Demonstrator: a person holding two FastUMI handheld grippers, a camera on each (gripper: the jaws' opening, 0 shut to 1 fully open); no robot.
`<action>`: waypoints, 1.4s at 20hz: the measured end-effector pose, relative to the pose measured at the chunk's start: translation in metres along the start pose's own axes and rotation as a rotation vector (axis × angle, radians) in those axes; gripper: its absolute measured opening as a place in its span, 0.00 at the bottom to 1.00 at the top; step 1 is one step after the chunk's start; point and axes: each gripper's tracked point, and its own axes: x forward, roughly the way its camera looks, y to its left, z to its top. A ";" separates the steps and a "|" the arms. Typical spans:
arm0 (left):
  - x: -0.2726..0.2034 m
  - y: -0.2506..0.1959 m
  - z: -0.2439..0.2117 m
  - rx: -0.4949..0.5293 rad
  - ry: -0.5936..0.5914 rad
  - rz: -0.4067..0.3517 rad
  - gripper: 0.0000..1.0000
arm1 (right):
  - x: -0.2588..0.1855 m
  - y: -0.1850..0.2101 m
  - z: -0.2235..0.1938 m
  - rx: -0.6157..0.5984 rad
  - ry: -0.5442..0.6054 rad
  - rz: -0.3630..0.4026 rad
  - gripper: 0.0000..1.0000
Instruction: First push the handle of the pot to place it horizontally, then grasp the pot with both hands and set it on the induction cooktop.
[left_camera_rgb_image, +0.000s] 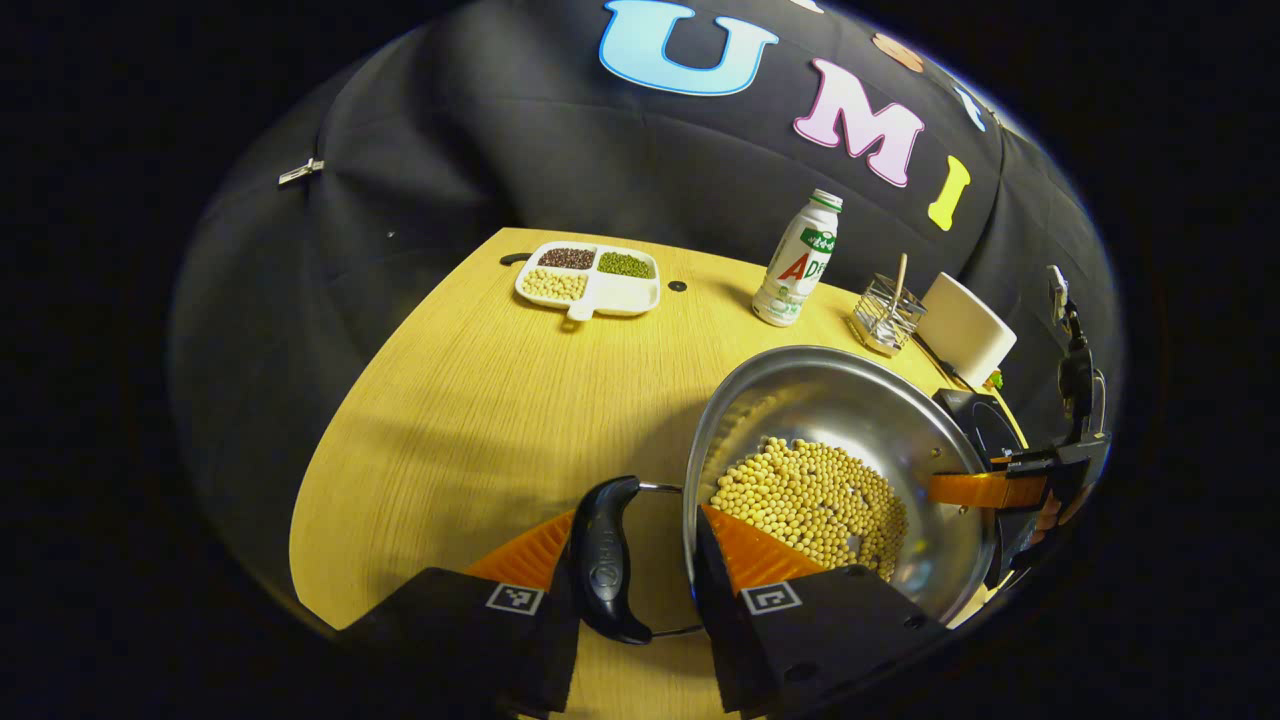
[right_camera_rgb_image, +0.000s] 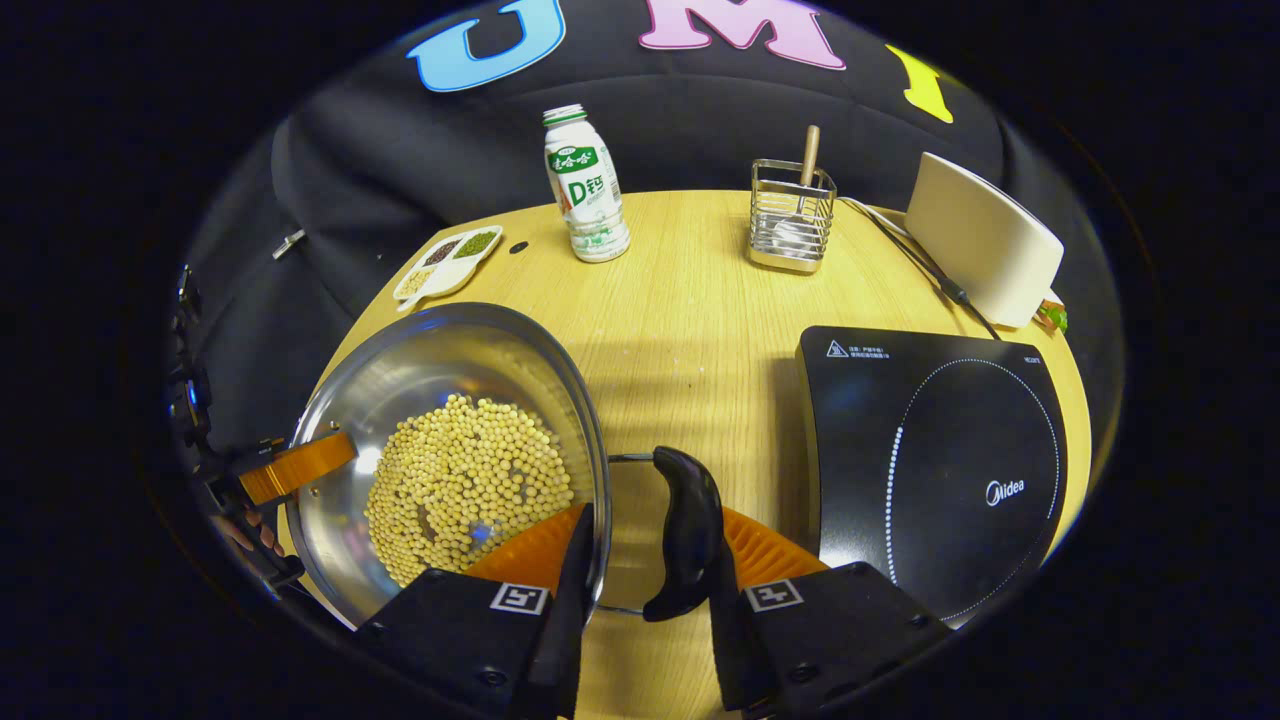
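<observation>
The steel pot (right_camera_rgb_image: 450, 450), holding a bed of soybeans (right_camera_rgb_image: 465, 485), is sitting on the wooden counter (right_camera_rgb_image: 680, 330) just left of the induction cooktop (right_camera_rgb_image: 935, 470), not yet on it. Each of its two black handles is lying out level to the side, so the first step looks done and the two-handed grasp is the step in hand.

In the right gripper view, the right gripper (right_camera_rgb_image: 645, 555) is straddling the pot's right handle (right_camera_rgb_image: 685, 530) — one finger is sitting inside the rim over the beans, the other outside the handle, so rim and handle are both between them. The fingers are standing apart around the handle; whether they are pressing on it I cannot tell. In the left gripper view, the left gripper (left_camera_rgb_image: 635, 560) is doing the same on the opposite handle (left_camera_rgb_image: 605, 560), fingers apart around it and the rim, and again the grip cannot be judged.

Farther back are a white drink bottle (right_camera_rgb_image: 585, 185), a wire utensil holder (right_camera_rgb_image: 792, 215) with a wooden-handled tool, a white box-shaped appliance (right_camera_rgb_image: 985, 240) and a divided dish of beans (right_camera_rgb_image: 447, 262).

Next, I judge, both pairs of fingers need to be clamping firmly, then lifting together and level — so no beans spill — and carrying the pot right onto the cooktop's ring.
</observation>
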 end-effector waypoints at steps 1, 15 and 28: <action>-0.006 0.000 0.001 -0.004 -0.007 0.002 0.57 | -0.005 0.001 0.000 -0.001 -0.004 0.002 0.56; -0.073 -0.088 0.022 0.009 -0.031 0.000 0.57 | -0.108 -0.054 0.019 -0.009 -0.075 -0.016 0.56; -0.052 -0.210 0.034 0.068 -0.008 -0.041 0.57 | -0.149 -0.172 0.031 0.053 -0.096 -0.053 0.56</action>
